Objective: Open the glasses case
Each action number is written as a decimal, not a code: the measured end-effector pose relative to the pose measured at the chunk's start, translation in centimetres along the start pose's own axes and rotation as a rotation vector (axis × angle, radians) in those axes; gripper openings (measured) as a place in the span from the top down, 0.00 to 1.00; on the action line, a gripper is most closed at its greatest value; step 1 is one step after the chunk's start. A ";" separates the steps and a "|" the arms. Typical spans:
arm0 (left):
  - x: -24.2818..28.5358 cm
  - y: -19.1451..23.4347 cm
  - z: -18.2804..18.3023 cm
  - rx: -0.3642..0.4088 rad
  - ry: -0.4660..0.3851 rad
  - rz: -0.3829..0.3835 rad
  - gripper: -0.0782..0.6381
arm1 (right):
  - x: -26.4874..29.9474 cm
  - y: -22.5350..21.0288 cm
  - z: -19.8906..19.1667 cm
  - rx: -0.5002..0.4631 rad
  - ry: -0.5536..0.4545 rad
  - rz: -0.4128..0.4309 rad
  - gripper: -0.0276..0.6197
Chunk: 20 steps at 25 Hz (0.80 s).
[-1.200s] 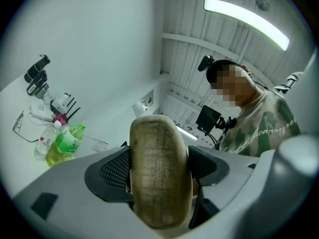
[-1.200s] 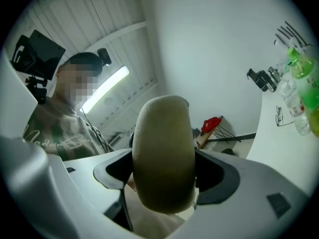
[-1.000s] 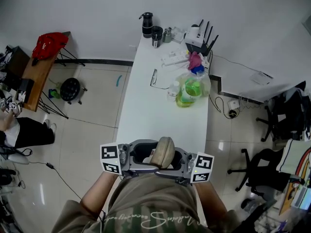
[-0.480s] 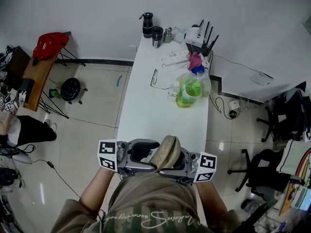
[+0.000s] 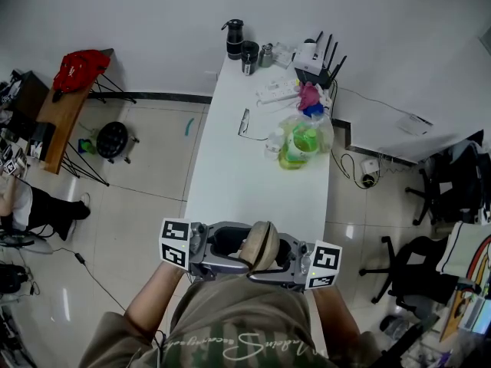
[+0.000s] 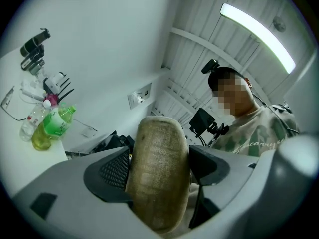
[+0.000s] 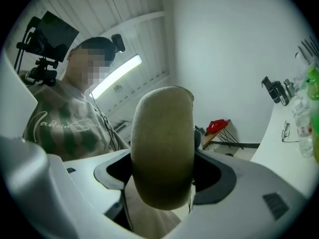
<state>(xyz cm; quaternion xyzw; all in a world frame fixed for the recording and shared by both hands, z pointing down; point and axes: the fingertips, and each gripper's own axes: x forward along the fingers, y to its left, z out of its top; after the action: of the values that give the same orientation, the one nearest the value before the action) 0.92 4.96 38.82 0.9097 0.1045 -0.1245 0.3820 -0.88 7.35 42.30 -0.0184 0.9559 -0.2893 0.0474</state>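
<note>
White cursive script across the person's green-and-beige striped shirt (image 5: 230,349), too warped to read surely, black-and-white coded square markers on the left gripper (image 5: 242,251) and right gripper (image 5: 270,256), green plastic bottle (image 5: 302,141) label too small to read

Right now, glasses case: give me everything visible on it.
The glasses case is a tan, rounded oblong with a fine woven-looking texture. No gap shows, so it looks shut. It sits tilted at the near end of the white table, close to the person's torso, with the left gripper and the right gripper each shut on it.
</note>
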 end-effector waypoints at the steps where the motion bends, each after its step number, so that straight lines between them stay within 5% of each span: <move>1: 0.1 0.1 0.0 -0.001 -0.004 0.007 0.35 | -0.1 0.0 0.0 0.009 -0.009 0.000 0.41; 8: -0.2 1.2 -0.8 -0.010 -0.010 0.088 0.35 | 0.0 -0.9 -0.8 0.079 -0.009 -0.050 0.41; 20: -1.6 -1.6 1.1 -0.129 -0.100 -0.142 0.35 | -0.2 1.4 1.2 0.204 -0.156 0.155 0.41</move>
<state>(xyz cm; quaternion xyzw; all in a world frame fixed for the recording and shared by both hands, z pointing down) -1.25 5.12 37.52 0.8663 0.1574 -0.1894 0.4347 -0.61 7.86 40.51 0.0380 0.9134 -0.3781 0.1456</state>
